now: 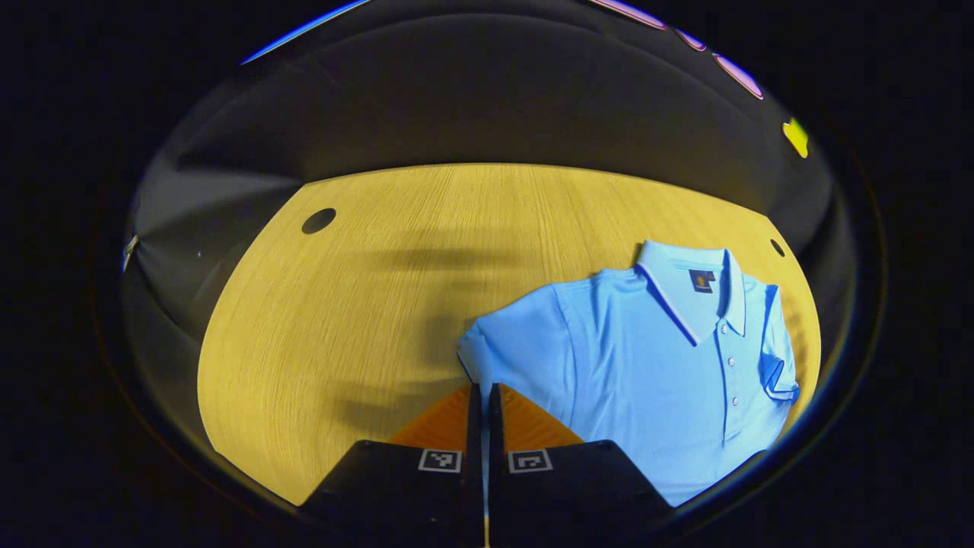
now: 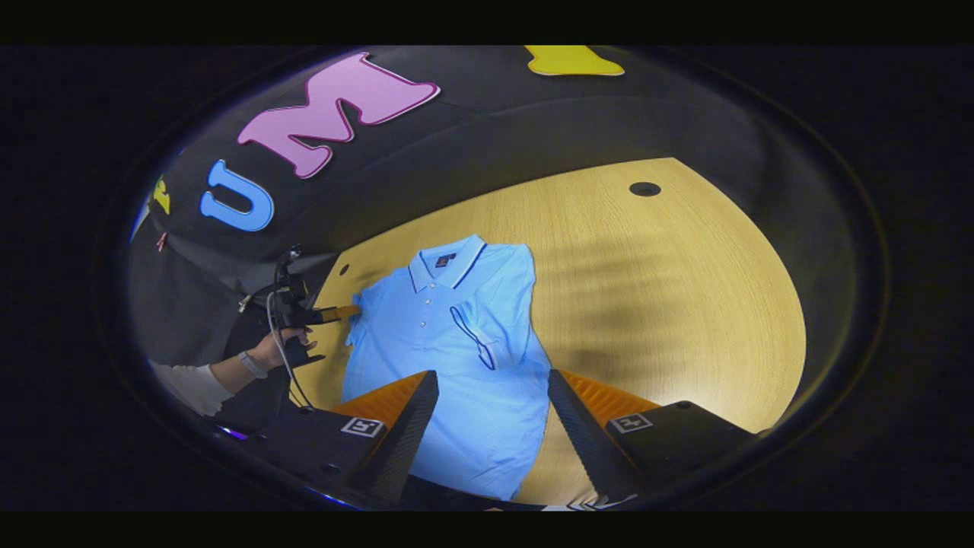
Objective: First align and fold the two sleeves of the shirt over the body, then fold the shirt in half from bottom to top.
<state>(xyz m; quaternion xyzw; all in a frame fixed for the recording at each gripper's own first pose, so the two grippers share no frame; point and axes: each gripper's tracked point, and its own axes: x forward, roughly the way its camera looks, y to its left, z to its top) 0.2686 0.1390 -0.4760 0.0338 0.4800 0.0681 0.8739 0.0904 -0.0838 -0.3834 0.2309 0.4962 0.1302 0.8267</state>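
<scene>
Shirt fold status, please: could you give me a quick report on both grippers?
Left gripper shut, at the unfolded sleeve. Right gripper open, above the shirt; other sleeve already folded over body. Table clear of obstructions.

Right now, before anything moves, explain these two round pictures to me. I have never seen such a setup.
There is no machine here. A person holds a two-finger grasping tool in each hand, and each tool carries a wide-angle camera that looks along its own fingers.

The left gripper view looks out from the left tool. Its fingers are closed together at the edge of a sleeve that lies spread out. Whether they pinch the cloth cannot be told.

The right gripper view looks out from the right tool, open above the shirt. It also shows the hand holding the left tool.

A light blue polo shirt lies on a wooden table. Its other sleeve lies folded over the body.
</scene>
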